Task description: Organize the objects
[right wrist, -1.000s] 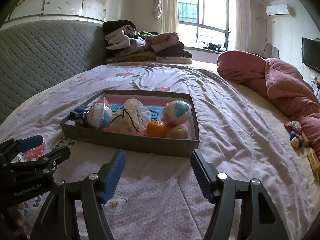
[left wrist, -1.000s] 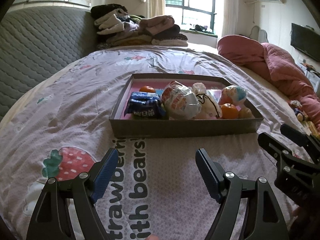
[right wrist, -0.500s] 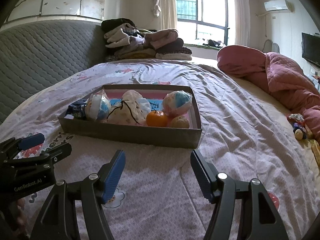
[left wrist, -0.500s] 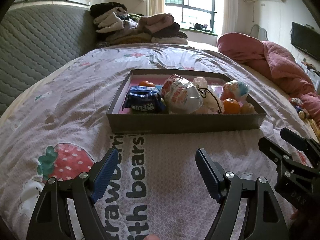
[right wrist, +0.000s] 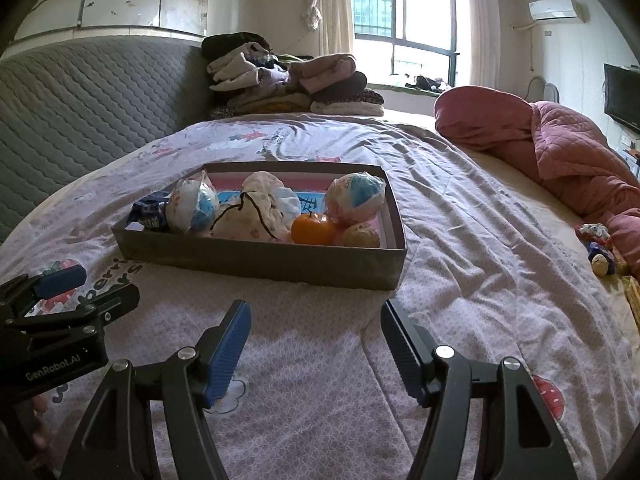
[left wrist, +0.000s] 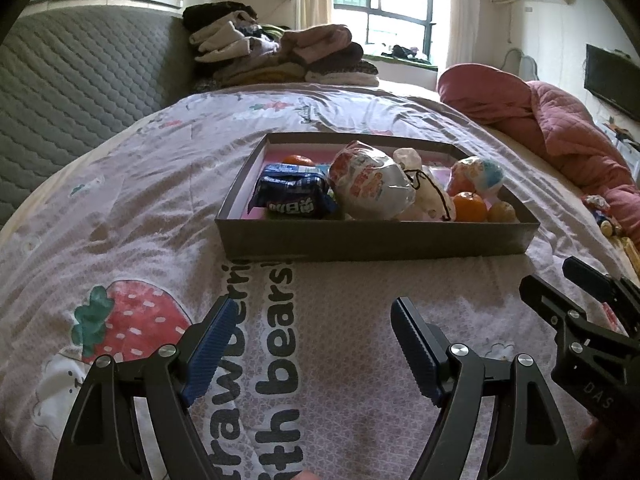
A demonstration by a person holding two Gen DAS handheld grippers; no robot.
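Observation:
A shallow grey box [left wrist: 376, 240] [right wrist: 256, 264] with a pink floor rests on the bed. Inside lie a dark blue snack packet [left wrist: 292, 198] [right wrist: 150, 214], white bagged snacks [left wrist: 372, 186] [right wrist: 192, 208], a cream drawstring pouch [left wrist: 430, 200] [right wrist: 256, 216], a blue-and-white bagged ball [left wrist: 480, 176] [right wrist: 356, 196], two oranges [left wrist: 470, 206] [left wrist: 298, 160] [right wrist: 312, 229] and a brownish round fruit [right wrist: 361, 235]. My left gripper [left wrist: 312, 336] hovers open over the bedspread just short of the box's near wall. Open too, my right gripper [right wrist: 314, 338] hangs before the box's right half. Neither holds anything.
The bedspread [left wrist: 140, 200] carries strawberry prints and lettering. A grey quilted headboard [left wrist: 80, 80] runs along the left. Folded clothes [left wrist: 280, 56] are piled at the back, a red quilt [right wrist: 560, 152] lies at right, and small toys [right wrist: 598, 248] sit near the right edge.
Both views tilt a little, and the box sits lower and slightly larger in frame. The jaws of both grippers keep the same gap.

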